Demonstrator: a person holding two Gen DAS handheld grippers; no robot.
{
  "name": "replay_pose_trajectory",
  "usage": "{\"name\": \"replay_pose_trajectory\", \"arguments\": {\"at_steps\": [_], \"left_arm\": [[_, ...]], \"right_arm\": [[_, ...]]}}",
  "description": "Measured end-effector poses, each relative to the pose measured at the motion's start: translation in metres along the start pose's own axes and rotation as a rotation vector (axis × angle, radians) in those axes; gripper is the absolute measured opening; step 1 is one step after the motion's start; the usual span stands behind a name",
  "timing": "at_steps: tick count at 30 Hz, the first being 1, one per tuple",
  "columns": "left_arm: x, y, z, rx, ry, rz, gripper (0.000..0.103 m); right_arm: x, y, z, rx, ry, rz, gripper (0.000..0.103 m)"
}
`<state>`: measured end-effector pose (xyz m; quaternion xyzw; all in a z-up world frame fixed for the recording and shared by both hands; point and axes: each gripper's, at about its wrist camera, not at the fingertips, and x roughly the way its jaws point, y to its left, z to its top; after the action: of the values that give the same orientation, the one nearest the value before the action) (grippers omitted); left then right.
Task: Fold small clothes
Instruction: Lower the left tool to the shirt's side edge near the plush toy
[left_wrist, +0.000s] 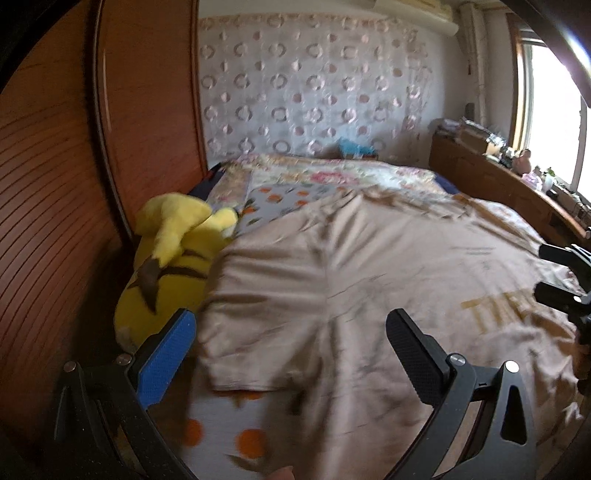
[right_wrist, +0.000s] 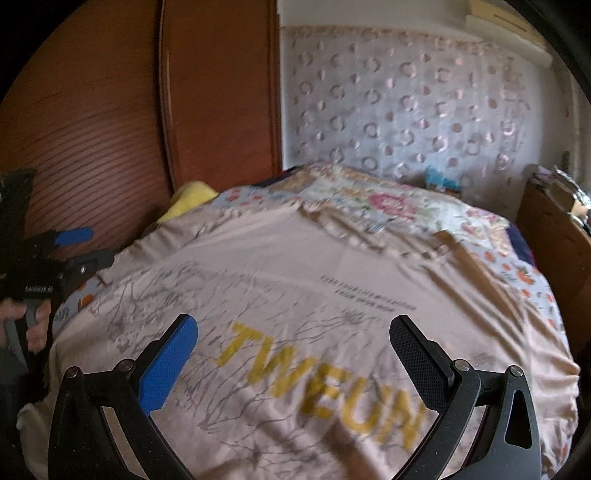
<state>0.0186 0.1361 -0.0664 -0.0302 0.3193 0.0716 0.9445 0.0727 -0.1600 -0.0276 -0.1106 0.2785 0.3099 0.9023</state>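
Two hand-held grippers (left_wrist: 291, 332) (right_wrist: 293, 332) gape — beige T-shirt (right_wrist: 295, 266) beneath.

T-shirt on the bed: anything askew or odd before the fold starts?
Mostly fine. The beige T-shirt lies spread, print up, but it is wrinkled near the collar, and its left sleeve butts against the yellow plush toy. Both grippers, left and right, are open and empty.

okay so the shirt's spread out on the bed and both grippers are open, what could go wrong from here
The yellow plush toy lies against the left edge of the beige printed T-shirt; a sleeve fold by the left gripper may snag it or drag it along.

The orange-patterned bedsheet lies directly under the shirt, so either gripper, including the right gripper, might pinch both layers.

Wrinkles near the collar could get folded in.
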Motion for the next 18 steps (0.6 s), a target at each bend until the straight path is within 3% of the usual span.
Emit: {"name": "replay_pose_trajectory", "arguments": {"at_steps": [5, 11, 18], "left_arm": [[0.013, 0.038, -0.001, -0.052, 0.055, 0.020, 0.100], [0.031, 0.067, 0.004, -0.114, 0.111, -0.038, 0.090], [0.070, 0.074, 0.006, -0.103, 0.245, -0.094, 0.063]], "right_arm": [[0.004, 0.002, 0.006, -0.045, 0.061, 0.035, 0.103], [-0.002, -0.005, 0.013, -0.046, 0.089, 0.074, 0.103], [-0.009, -0.005, 0.018, -0.056, 0.066, 0.086, 0.103]]}}
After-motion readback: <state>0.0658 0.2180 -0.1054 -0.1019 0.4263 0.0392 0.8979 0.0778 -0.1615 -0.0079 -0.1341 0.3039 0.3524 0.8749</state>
